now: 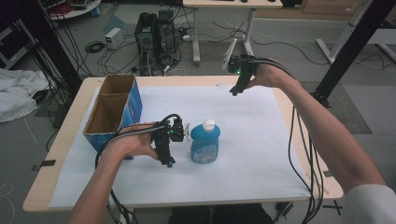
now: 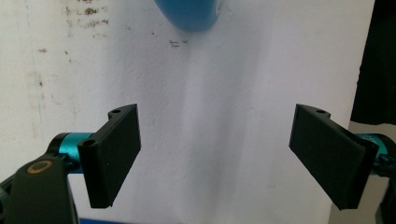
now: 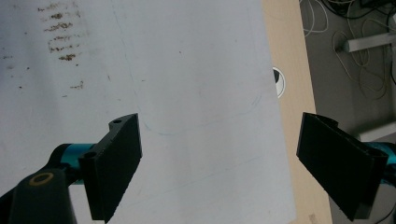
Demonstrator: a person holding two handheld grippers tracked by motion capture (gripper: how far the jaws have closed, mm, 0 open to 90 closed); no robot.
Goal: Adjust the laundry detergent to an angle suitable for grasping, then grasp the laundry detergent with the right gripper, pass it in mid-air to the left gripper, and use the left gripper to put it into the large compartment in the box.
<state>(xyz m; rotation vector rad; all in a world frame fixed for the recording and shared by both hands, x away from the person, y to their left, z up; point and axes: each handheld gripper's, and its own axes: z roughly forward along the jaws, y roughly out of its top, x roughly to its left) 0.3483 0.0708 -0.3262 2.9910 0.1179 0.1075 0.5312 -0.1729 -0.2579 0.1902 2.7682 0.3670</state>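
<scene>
Left gripper: we see jaws spread wide, nothing between them, white sheet beneath.
Blue bottle: upright on the tabletop, just beside the left gripper; in the left gripper view its blue body sits ahead of the jaws, beyond their tips.
Right gripper: jaws spread, empty, held over the sheet's far edge.
Cardboard box: behind the left hand.

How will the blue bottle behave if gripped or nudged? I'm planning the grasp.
The blue bottle stands upright, taller than wide, so a nudge near its white cap could tip it. Its smooth plastic sides may be slippery and give a little under squeeze. The left hand-held gripper is open beside it.
</scene>
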